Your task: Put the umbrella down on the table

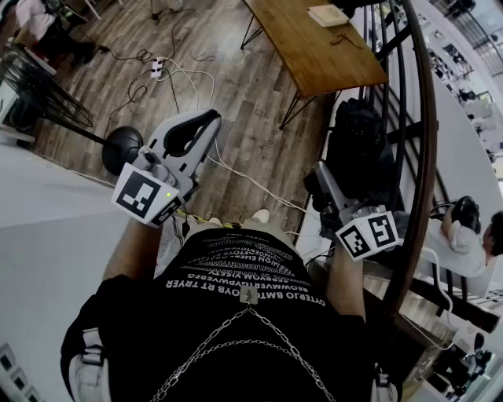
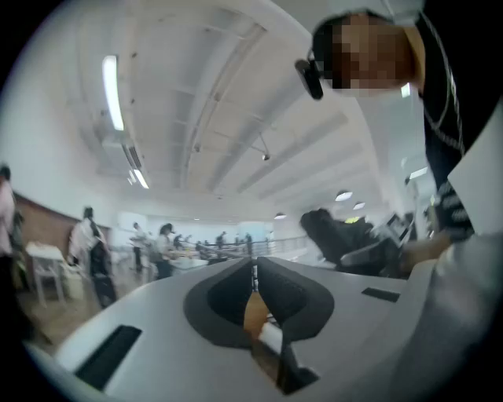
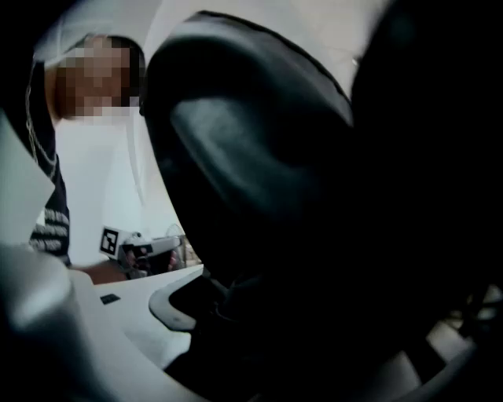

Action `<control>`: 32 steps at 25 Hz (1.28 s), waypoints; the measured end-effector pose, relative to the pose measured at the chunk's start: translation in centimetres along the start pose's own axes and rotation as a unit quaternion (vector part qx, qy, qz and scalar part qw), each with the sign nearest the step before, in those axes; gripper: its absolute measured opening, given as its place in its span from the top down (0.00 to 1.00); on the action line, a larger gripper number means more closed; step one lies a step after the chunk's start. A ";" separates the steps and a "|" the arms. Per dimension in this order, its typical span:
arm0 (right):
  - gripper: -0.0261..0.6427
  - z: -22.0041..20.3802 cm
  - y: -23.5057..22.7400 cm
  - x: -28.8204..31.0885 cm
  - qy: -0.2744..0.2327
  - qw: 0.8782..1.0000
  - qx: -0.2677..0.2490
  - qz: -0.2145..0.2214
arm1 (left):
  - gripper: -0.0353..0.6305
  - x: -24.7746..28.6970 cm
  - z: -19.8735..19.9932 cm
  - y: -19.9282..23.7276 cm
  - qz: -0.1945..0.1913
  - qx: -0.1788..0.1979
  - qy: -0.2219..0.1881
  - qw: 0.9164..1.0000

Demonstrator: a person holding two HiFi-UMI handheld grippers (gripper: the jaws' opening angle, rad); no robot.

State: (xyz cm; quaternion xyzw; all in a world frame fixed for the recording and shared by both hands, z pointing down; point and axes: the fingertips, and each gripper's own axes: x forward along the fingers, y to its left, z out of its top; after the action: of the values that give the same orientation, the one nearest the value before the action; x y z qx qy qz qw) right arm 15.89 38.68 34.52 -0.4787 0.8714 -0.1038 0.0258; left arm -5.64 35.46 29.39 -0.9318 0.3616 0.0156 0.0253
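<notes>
Wood floor (image 1: 236,94) fills most of the head view. The wooden table (image 1: 314,63) is at the top, well ahead of the person. A dark curved railing (image 1: 425,157) runs down the right side.

The umbrella (image 1: 357,149) is a black bundle at the person's right, just inside the railing. It's held off the floor and well apart from the table. In the right gripper view it (image 3: 314,196) blacks out nearly the whole frame, with folded fabric pressed right up to the lens.

Right tongs (image 1: 324,187): clamped on the umbrella. Only one grey-rimmed jaw shows in the right gripper view, the right tongs (image 3: 228,297) buried in black fabric. I can't tell which part of the umbrella is gripped.

Left tongs (image 1: 196,129): raised at the person's left and angled up. In the left gripper view the left tongs (image 2: 253,275) have their dark pads meeting, with nothing between them. Ceiling and strip lights are behind.

A black round thing on a stand (image 1: 122,149) sits just left of the left tongs.

On the table there's a pale flat book or box (image 1: 328,15) at the far end. A small dark item (image 1: 342,39) lies near it, too small to identify.

On the floor, a white power strip (image 1: 157,67) with cables trailing off it.
</notes>
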 end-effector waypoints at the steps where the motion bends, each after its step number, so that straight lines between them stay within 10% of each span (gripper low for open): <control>1: 0.54 0.2 -0.3 -0.5 0.007 0.999 -0.035 -0.029 | 0.88 -1.4 -0.1 1.6 0.052 0.043 0.017 0.998; 6: 0.54 0.5 0.8 -2.0 0.017 0.983 -0.135 -0.119 | 0.88 -6.3 0.5 4.6 0.151 0.166 0.050 0.973; 16: 0.54 0.5 6.5 -4.8 -0.019 0.985 -0.105 -0.137 | 0.89 -11.8 -0.8 4.1 0.120 0.099 0.024 0.988; 32: 0.54 1.7 3.1 0.4 -0.032 0.989 -0.098 -0.107 | 0.89 -8.4 -3.7 9.7 0.115 0.029 0.025 0.993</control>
State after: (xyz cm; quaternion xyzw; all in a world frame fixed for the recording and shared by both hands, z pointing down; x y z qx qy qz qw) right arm 13.33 39.69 32.28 -0.5724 0.8200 -0.0048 -0.0040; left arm -18.31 33.75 33.09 -0.8830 0.4672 -0.0155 0.0417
